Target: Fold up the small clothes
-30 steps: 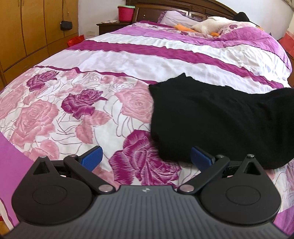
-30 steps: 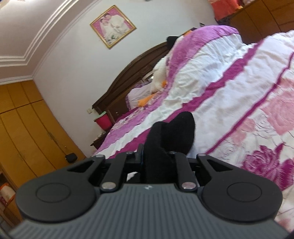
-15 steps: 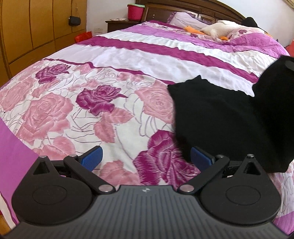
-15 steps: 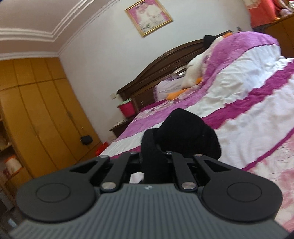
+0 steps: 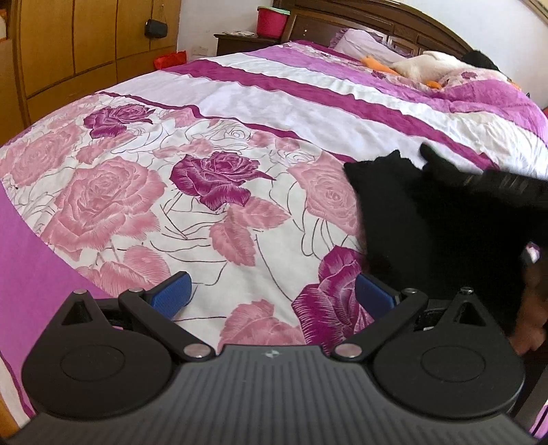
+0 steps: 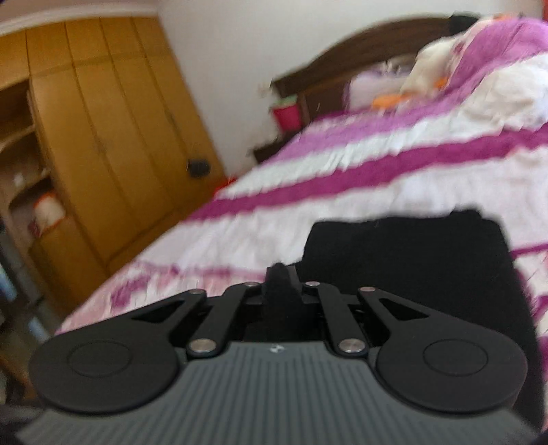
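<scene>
A black garment (image 5: 428, 226) lies on the rose-patterned bedspread (image 5: 144, 205), at the right of the left wrist view. My left gripper (image 5: 274, 294) is open just above the spread, its blue pads (image 5: 171, 291) wide apart with nothing between them; its right pad sits at the garment's near edge. My right gripper (image 6: 279, 284) is shut on a pinched fold of the black garment (image 6: 428, 260), which spreads out ahead of it to the right. The right view is blurred. The right gripper's body (image 5: 507, 186) shows as a dark blur over the cloth in the left wrist view.
A wooden wardrobe (image 5: 68, 51) stands left of the bed. At the headboard (image 5: 359, 17) are a nightstand with a red bucket (image 5: 272, 20), pillows and a pale plush toy (image 5: 428, 63). A hand (image 5: 531, 315) shows at the far right edge.
My right gripper swept leftward with the pinched cloth, carrying the garment's right part over onto the rest. My left gripper slid a little to the left, still open.
</scene>
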The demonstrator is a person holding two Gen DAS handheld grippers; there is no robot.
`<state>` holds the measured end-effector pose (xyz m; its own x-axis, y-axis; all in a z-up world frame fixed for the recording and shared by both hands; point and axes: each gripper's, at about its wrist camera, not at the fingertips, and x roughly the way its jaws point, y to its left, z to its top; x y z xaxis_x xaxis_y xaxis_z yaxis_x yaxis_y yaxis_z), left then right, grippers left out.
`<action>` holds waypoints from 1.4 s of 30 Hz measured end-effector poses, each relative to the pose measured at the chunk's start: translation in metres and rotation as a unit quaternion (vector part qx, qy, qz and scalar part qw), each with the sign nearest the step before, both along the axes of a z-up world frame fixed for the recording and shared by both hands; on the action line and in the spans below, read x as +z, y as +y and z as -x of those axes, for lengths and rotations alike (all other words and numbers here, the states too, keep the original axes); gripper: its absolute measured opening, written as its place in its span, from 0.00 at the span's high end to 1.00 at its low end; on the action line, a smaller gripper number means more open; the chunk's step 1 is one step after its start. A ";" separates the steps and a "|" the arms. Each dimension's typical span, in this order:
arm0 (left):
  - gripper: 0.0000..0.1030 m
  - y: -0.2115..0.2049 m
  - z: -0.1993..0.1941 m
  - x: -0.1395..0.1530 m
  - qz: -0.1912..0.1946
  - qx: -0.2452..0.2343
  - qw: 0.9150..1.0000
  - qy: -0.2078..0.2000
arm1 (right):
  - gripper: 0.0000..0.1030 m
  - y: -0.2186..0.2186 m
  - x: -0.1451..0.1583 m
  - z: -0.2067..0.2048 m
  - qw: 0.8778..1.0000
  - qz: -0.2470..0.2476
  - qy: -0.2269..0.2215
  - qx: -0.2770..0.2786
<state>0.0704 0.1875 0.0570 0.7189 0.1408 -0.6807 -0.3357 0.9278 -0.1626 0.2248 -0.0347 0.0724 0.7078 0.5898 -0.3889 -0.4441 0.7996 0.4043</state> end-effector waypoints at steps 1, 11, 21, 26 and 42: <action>0.00 0.000 0.000 0.001 0.001 -0.001 1.000 -0.003 | 0.90 0.002 -0.001 0.001 1.000 0.009 0.007 0.006; 0.00 -0.008 0.003 0.013 0.011 -0.016 0.999 -0.025 | 0.56 -0.012 0.030 0.034 0.998 0.013 -0.023 0.065; 0.00 -0.026 -0.001 0.033 0.065 -0.066 0.992 -0.085 | 0.55 -0.038 0.060 0.003 0.997 0.061 0.023 0.038; 0.01 -0.041 -0.017 0.033 0.085 -0.098 0.985 -0.110 | 0.55 -0.025 0.067 -0.027 0.990 0.120 0.055 0.045; 0.27 -0.061 -0.056 -0.001 0.126 -0.176 0.970 -0.107 | 0.57 0.051 0.024 -0.086 0.954 0.269 0.117 0.058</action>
